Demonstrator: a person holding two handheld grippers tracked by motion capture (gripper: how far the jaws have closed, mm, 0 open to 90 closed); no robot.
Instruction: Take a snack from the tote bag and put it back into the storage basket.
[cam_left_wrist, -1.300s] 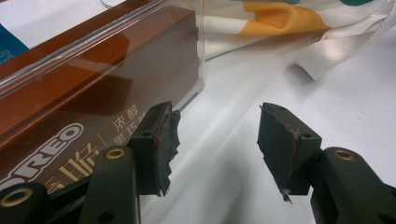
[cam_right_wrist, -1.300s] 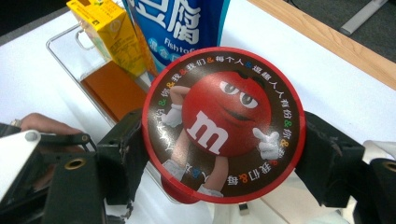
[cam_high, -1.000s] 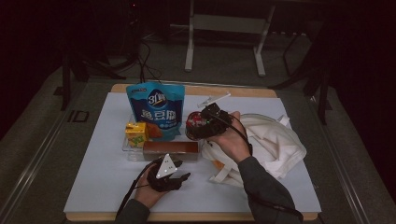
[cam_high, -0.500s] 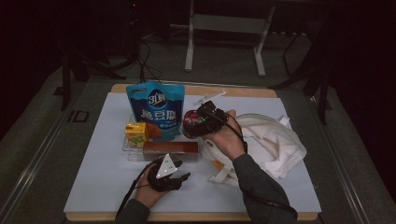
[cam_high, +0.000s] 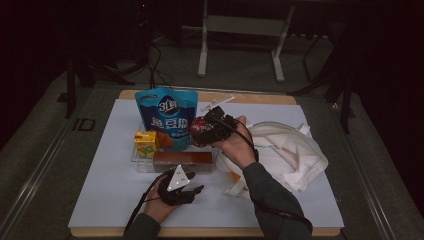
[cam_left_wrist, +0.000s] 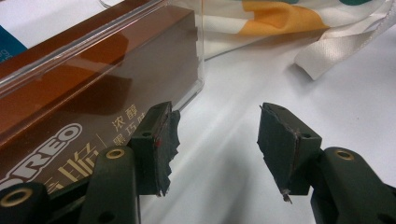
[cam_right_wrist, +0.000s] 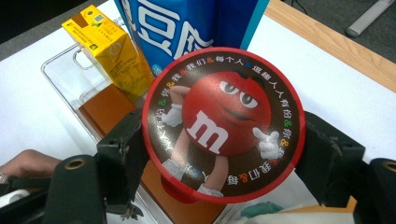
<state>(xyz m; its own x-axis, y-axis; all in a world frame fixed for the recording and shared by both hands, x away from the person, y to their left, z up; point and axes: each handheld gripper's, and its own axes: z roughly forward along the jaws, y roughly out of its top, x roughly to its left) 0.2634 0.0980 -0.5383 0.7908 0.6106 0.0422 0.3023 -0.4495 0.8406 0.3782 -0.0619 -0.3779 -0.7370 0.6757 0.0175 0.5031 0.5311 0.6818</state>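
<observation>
Right gripper view: we clamp our right gripper (cam_right_wrist: 224, 149) across the rigid, slick round red M&M tin (cam_right_wrist: 224, 123), beside the blue pouch (cam_right_wrist: 187, 23); left gripper (cam_left_wrist: 215, 140) gapes empty.

The juice carton (cam_high: 145, 143) stands left of the snack pouch (cam_high: 168, 118), both in the clear tray (cam_high: 137, 161). The Oreo box (cam_high: 182, 159) lies nearer; the cloth bag (cam_high: 290, 152) lies right.

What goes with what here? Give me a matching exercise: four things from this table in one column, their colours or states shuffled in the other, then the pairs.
Things:
1. juice carton
2. standing pouch
3. round M&M's tin
4. left gripper

Colours or states:
A. blue
B. open, holding nothing
C. yellow
D. clamped in the right gripper

Pairs: 1-C, 2-A, 3-D, 4-B
</observation>
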